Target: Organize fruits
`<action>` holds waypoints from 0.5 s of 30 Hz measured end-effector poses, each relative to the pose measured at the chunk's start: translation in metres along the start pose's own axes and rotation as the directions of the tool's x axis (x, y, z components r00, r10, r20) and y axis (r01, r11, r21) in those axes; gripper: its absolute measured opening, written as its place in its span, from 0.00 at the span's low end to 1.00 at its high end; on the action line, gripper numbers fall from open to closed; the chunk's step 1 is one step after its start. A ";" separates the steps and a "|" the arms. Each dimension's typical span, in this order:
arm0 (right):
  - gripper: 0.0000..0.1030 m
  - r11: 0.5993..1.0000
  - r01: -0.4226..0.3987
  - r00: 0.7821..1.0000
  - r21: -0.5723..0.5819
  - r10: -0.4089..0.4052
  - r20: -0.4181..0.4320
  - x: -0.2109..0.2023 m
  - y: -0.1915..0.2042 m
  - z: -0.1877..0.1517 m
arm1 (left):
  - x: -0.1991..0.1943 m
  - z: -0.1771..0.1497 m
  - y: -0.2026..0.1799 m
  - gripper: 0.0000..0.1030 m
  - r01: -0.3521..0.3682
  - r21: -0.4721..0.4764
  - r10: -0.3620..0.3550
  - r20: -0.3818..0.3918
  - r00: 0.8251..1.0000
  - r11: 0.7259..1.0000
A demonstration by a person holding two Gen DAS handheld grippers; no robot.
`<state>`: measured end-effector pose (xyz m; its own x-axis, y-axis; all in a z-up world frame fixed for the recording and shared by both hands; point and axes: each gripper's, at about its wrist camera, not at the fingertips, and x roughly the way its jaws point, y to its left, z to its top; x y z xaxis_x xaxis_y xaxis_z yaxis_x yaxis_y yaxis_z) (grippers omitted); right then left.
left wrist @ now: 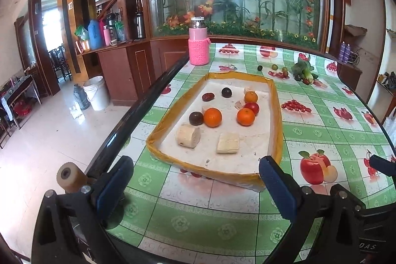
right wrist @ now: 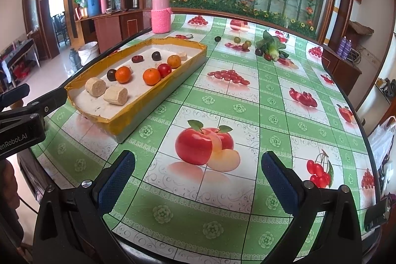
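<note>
Both the left gripper [left wrist: 195, 180] and right gripper [right wrist: 198, 177] gape wide, holding nothing, above the near table [right wrist: 247, 100]. The tray [left wrist: 277, 115] holds 3 oranges [left wrist: 212, 117], a tomato [left wrist: 252, 107] and dark fruits; small fruits [right wrist: 237, 39] and greens [right wrist: 271, 46] lie far right.

We see three oranges [left wrist: 212, 117], a red fruit [left wrist: 252, 107] and dark plums [left wrist: 226, 92] resting in the yellow-rimmed tray [left wrist: 279, 115]; small fruits [left wrist: 274, 66] lie loose beyond it.
</note>
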<state>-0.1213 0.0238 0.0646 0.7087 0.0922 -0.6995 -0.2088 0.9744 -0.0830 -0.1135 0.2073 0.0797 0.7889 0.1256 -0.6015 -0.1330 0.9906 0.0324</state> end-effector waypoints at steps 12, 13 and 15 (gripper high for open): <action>1.00 1.000 -0.001 1.000 0.001 0.001 0.007 0.000 -0.001 0.001 | 0.001 0.002 0.004 1.00 0.044 -0.020 -0.044 0.007 0.999 0.999; 1.00 1.000 -0.002 1.000 0.001 0.002 0.011 0.000 -0.001 0.001 | 0.001 0.002 0.003 1.00 0.044 -0.017 -0.044 0.008 0.999 0.999; 1.00 1.000 -0.002 1.000 0.000 0.002 0.016 -0.001 0.000 0.002 | 0.001 0.001 0.003 1.00 0.041 -0.013 -0.041 0.012 0.999 0.999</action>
<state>-0.1210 0.0238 0.0666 0.7189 0.0978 -0.6882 -0.2103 0.9743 -0.0811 -0.1121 0.2102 0.0802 0.8007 0.0852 -0.5930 -0.1078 0.9942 -0.0026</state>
